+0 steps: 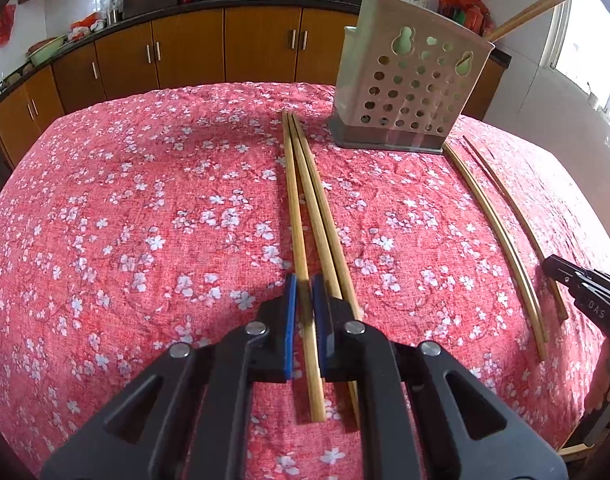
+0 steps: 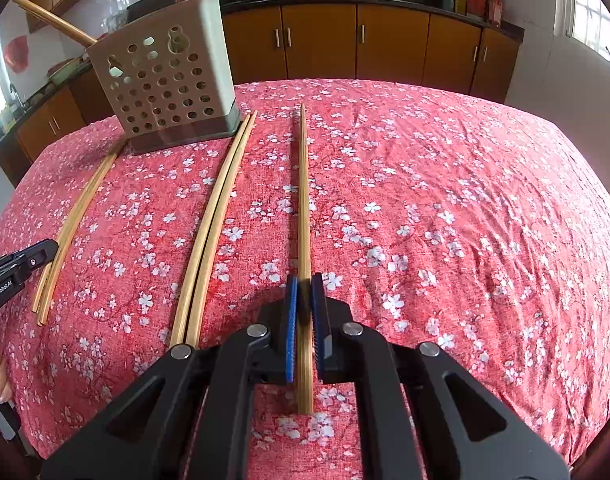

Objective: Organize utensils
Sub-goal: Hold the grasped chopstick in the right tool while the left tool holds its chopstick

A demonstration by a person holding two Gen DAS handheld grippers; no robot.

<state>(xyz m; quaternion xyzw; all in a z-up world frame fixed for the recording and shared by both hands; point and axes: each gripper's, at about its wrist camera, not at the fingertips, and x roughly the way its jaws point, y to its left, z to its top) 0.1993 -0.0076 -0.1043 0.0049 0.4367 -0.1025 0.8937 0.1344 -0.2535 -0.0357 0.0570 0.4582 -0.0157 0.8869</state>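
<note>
My left gripper (image 1: 303, 286) is shut on one wooden chopstick (image 1: 299, 240), with two more chopsticks (image 1: 325, 220) lying against it on the red floral cloth. My right gripper (image 2: 303, 286) is shut on a pair of chopsticks (image 2: 303, 200) that lies straight ahead on the cloth. A beige perforated utensil holder (image 1: 409, 84) stands at the far side of the table, also in the right wrist view (image 2: 165, 80), with a wooden handle (image 1: 525, 12) sticking out of it. Two thin chopsticks (image 2: 209, 240) lie between the grippers.
The right gripper's body (image 1: 585, 292) shows at the right edge of the left wrist view. The left gripper's body (image 2: 17, 268) shows at the left edge of the right wrist view. Brown kitchen cabinets (image 1: 225, 48) with woks on the counter stand behind the table.
</note>
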